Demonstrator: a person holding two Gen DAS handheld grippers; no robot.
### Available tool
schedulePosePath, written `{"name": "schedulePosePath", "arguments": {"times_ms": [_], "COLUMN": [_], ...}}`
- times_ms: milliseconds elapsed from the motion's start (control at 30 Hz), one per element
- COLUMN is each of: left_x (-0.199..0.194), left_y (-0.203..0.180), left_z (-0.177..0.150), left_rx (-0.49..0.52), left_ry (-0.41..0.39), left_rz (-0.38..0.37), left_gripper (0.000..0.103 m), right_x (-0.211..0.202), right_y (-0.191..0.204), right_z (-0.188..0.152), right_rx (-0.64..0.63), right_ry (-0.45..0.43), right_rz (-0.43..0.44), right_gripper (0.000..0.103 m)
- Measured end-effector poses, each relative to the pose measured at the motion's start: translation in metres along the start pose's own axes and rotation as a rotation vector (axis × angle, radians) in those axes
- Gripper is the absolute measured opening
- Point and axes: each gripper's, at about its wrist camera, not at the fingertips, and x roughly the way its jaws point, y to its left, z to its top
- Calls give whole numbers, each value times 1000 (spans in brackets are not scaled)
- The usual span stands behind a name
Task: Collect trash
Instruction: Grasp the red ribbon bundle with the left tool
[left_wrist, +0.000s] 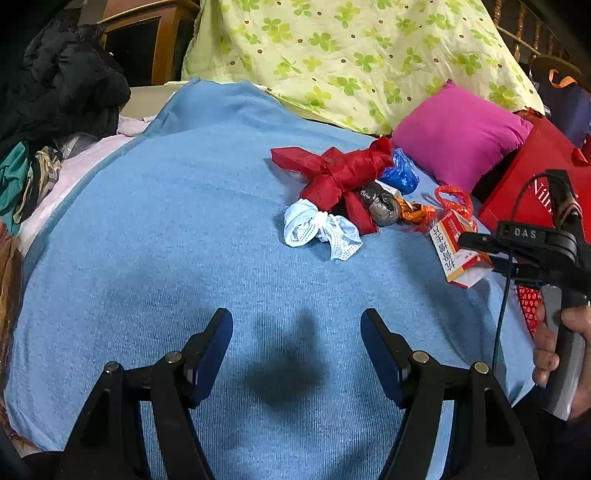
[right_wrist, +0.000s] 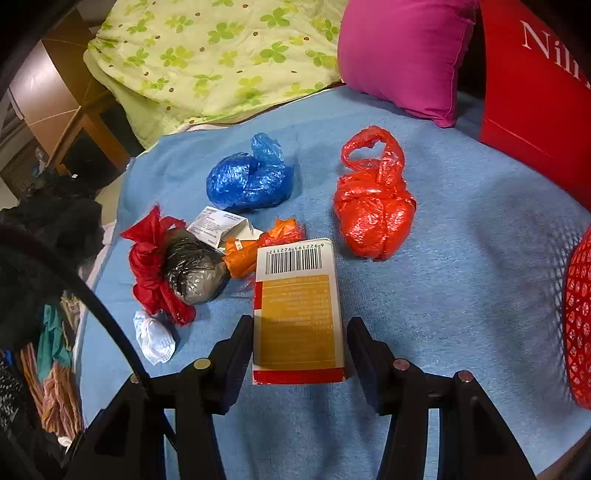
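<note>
Trash lies scattered on a bed covered by a blue blanket (right_wrist: 461, 280): one blue plastic bag (right_wrist: 249, 181) knotted into a ball, one orange-red plastic bag (right_wrist: 373, 218) tied with looped handles, one grey-black bundle (right_wrist: 194, 271), one red wrapper (right_wrist: 151, 266) twisted beside it, one small orange wrapper (right_wrist: 255, 251), one white crumpled face mask (right_wrist: 155, 339), one white paper leaflet (right_wrist: 218, 225) and one cardboard medicine box (right_wrist: 299, 314). The box is white, red and mustard yellow, with a barcode at its far end, and lies flat on the blanket. It sits between the spread fingers of the right claw (right_wrist: 297, 345), the left finger touching or nearly touching its side and the right finger just beside it; whether the grip has closed cannot be told. The left claw (left_wrist: 297, 343) hangs open over bare blanket, holding nothing, well short of the mask (left_wrist: 321, 229) and the red wrapper (left_wrist: 340, 177). One magenta pillow (right_wrist: 402, 55), one clover-print quilt (right_wrist: 221, 55) and one red paper bag (right_wrist: 535, 103) ring the far side; a red mesh basket (right_wrist: 580, 325) stands at the right edge.
</note>
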Motion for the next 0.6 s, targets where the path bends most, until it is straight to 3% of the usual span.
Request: {"name": "schedulePosePath", "arguments": {"times_ms": [200, 300, 400, 600], "left_x": [0, 14, 41, 90], "left_y": [-12, -22, -23, -28], "left_z": [42, 77, 104, 129], "left_rx": [57, 135, 132, 109], "left_ry": [-48, -79, -53, -7], "left_rz": [-32, -69, -119, -175], "left_gripper": [72, 80, 80, 80], "right_x": [-6, -4, -2, 6], "right_y": [-5, -5, -5, -2], "right_z": [1, 0, -1, -4], "right_rx": [-10, -13, -17, -24], "right_ry": [-10, 6, 15, 49], "right_rz": [6, 24, 35, 52], "right_gripper": [56, 56, 56, 56]}}
